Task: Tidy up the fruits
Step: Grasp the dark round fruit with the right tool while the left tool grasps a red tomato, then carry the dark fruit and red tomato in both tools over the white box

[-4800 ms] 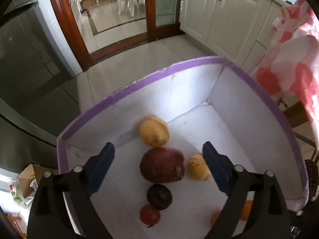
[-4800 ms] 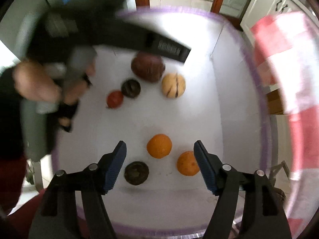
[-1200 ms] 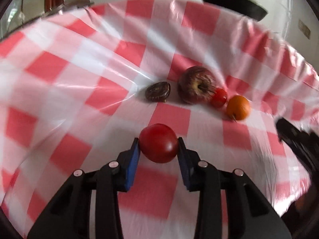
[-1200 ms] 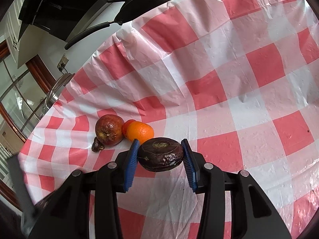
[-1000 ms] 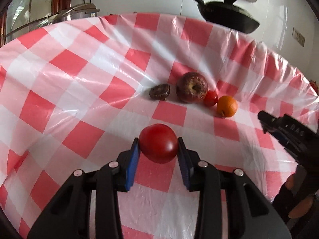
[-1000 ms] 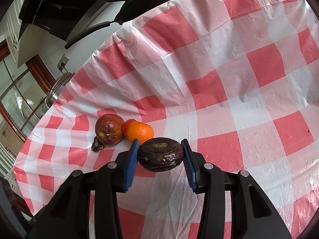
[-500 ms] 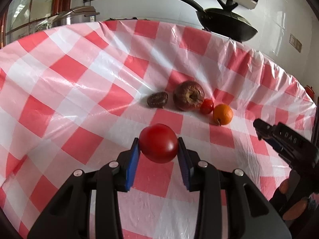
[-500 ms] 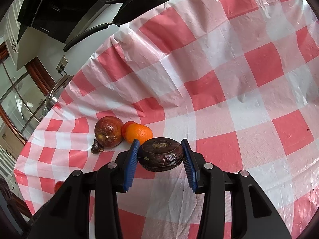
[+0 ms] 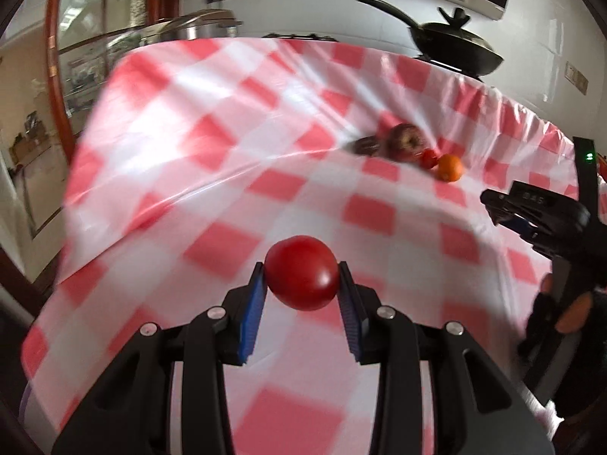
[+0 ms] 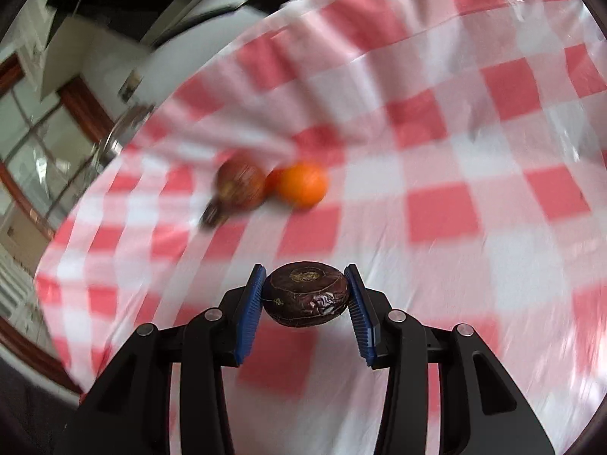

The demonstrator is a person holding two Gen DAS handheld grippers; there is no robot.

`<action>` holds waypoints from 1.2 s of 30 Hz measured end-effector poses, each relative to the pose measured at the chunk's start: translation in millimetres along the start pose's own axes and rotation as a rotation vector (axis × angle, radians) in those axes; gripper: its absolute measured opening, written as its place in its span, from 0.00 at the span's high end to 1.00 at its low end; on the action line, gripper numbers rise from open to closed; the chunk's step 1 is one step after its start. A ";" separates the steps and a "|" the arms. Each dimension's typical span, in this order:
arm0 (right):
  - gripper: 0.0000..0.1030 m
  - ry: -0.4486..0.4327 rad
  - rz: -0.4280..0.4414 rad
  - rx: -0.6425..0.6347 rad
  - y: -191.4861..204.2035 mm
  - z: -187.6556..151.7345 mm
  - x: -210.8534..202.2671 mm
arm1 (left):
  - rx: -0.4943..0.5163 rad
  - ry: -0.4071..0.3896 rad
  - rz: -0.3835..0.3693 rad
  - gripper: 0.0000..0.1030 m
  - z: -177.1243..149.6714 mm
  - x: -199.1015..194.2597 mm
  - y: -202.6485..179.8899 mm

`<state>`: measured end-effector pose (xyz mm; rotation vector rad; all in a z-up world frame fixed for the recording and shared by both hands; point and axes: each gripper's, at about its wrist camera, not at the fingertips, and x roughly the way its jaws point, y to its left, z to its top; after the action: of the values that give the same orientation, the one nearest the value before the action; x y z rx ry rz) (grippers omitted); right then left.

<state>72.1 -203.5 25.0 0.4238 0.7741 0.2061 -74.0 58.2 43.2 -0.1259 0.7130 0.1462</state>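
Observation:
My left gripper (image 9: 301, 280) is shut on a smooth red tomato (image 9: 301, 272), held over the near part of a red-and-white checked tablecloth (image 9: 235, 174). My right gripper (image 10: 306, 291) is shut on a dark, wrinkled purple-brown fruit (image 10: 306, 294) above the same cloth. A row of fruit lies farther back on the cloth: a small dark fruit (image 9: 365, 146), a big reddish-brown apple (image 9: 405, 141), a small red fruit (image 9: 428, 158) and an orange (image 9: 449, 168). The right wrist view shows the apple (image 10: 239, 184) and the orange (image 10: 301, 184) blurred. The right gripper's black body (image 9: 538, 212) shows at the left wrist view's right edge.
The cloth drops off at its left edge (image 9: 87, 144), beside a wood-framed glass door (image 9: 57, 57). Behind the table stand a black lidded pan (image 9: 451, 43) and a steel pot lid (image 9: 197, 24). A gloved hand (image 9: 569, 311) holds the right gripper.
Both views have pulled back and swung, with motion blur. In the left wrist view the fruit row slid up and right, and the cloth's left edge came in. Both grips unchanged.

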 end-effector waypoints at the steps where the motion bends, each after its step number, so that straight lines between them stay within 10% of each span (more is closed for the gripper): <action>1: 0.58 0.021 0.016 -0.017 13.3 -12.8 -5.7 | -0.001 0.003 0.009 0.64 -3.2 -2.7 6.2; 36: 0.58 0.234 0.353 -0.754 253.1 -283.2 -137.5 | -0.164 -0.078 0.211 0.64 -142.3 -158.6 212.3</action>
<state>-232.8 60.8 43.5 -0.1904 0.7844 0.8561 -321.1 229.0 27.2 -0.2004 0.6353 0.4092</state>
